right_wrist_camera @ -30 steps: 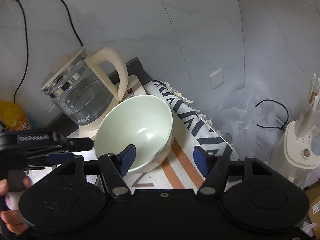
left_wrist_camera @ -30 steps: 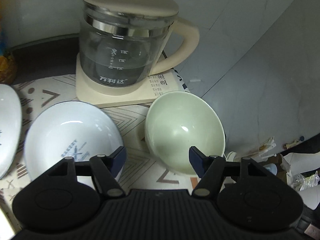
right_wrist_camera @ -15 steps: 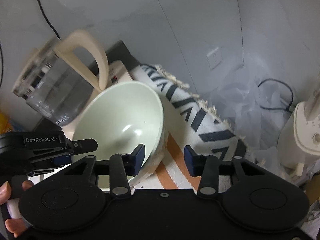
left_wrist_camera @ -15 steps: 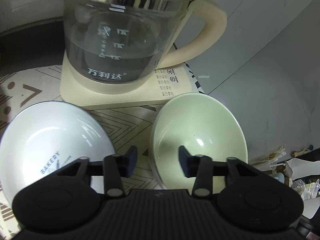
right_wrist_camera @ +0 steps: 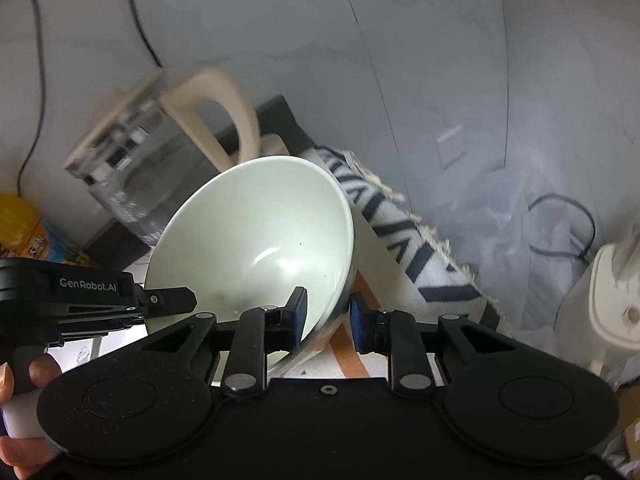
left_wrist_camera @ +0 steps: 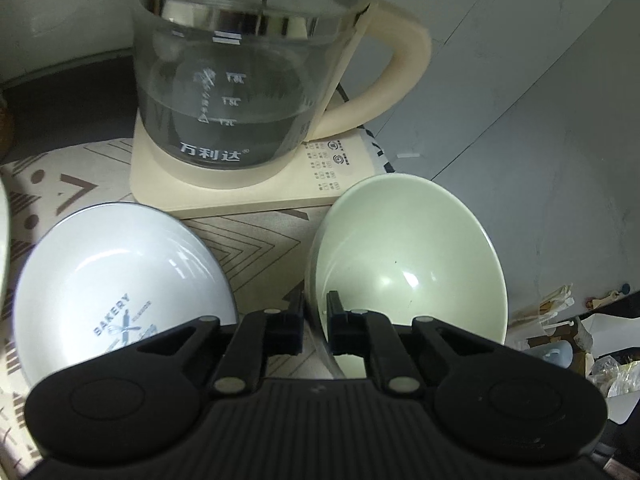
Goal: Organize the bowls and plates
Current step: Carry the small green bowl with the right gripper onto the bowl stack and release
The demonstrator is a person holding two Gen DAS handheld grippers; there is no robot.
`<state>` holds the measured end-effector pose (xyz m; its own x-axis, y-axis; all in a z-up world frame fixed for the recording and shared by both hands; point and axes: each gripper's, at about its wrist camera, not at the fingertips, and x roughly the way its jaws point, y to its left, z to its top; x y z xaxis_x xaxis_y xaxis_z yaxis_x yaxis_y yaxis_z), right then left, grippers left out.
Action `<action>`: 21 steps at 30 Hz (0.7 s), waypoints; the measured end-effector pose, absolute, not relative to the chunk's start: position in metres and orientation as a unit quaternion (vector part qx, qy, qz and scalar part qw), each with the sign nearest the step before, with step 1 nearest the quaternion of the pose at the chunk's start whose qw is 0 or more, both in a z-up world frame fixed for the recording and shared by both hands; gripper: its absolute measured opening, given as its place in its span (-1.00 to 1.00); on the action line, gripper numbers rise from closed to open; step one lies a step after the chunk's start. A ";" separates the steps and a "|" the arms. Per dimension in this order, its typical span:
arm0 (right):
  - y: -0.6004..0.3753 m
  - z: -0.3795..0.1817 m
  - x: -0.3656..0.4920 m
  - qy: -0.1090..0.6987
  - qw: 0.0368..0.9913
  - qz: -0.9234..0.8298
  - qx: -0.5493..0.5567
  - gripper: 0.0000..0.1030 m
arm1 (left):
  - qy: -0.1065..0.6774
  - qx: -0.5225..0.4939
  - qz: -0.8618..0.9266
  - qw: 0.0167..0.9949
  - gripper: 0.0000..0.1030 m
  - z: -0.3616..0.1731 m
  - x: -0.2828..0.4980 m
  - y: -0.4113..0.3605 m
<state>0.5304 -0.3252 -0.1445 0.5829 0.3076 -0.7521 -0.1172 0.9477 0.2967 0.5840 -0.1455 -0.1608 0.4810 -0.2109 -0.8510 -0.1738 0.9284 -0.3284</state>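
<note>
A pale green bowl (left_wrist_camera: 404, 264) stands on the patterned cloth (left_wrist_camera: 256, 232), right of a white bowl (left_wrist_camera: 116, 296) printed "BAKERY". My left gripper (left_wrist_camera: 314, 328) is shut on the green bowl's left rim, one finger inside and one outside. In the right wrist view the green bowl (right_wrist_camera: 256, 236) looks tilted, and my right gripper (right_wrist_camera: 326, 320) is shut on its right rim. The left gripper's body (right_wrist_camera: 92, 300) shows at that bowl's left side.
A glass kettle (left_wrist_camera: 248, 80) with a cream handle sits on its cream base (left_wrist_camera: 256, 184) just behind both bowls. Another white dish edge (left_wrist_camera: 3, 240) shows at far left. The cloth's fringed edge (right_wrist_camera: 416, 224) runs along the table's right side. A wall stands behind.
Both grippers have closed from open onto opposite rims of the green bowl. The bowl has tilted in the right wrist view, and the left gripper has moved closer to the kettle.
</note>
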 end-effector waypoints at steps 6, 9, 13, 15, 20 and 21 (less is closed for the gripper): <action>-0.326 -0.123 0.508 0.412 0.895 0.130 0.111 -0.56 | 0.493 -0.191 -0.018 0.849 -0.83 -0.132 0.564 -0.143; -0.327 -0.111 0.500 0.407 0.896 0.131 0.121 -0.56 | 0.487 -0.192 -0.020 0.852 -0.83 -0.118 0.555 -0.143; -0.329 -0.095 0.486 0.396 0.900 0.135 0.124 -0.56 | 0.473 -0.193 -0.029 0.859 -0.83 -0.101 0.538 -0.140; -0.328 -0.087 0.479 0.390 0.902 0.136 0.124 -0.55 | 0.469 -0.198 -0.036 0.860 -0.83 -0.096 0.532 -0.137; -0.324 -0.072 0.458 0.380 0.907 0.135 0.117 -0.55 | 0.456 -0.201 -0.047 0.866 -0.83 -0.083 0.510 -0.134; -0.324 -0.072 0.454 0.379 0.908 0.136 0.115 -0.55 | 0.454 -0.200 -0.048 0.867 -0.83 -0.081 0.505 -0.133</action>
<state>0.4539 -0.3238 -0.0717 0.6765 0.3330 -0.6569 -0.1593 0.9370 0.3109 0.5048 -0.1332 -0.0810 0.5823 -0.2653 -0.7685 -0.0985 0.9153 -0.3906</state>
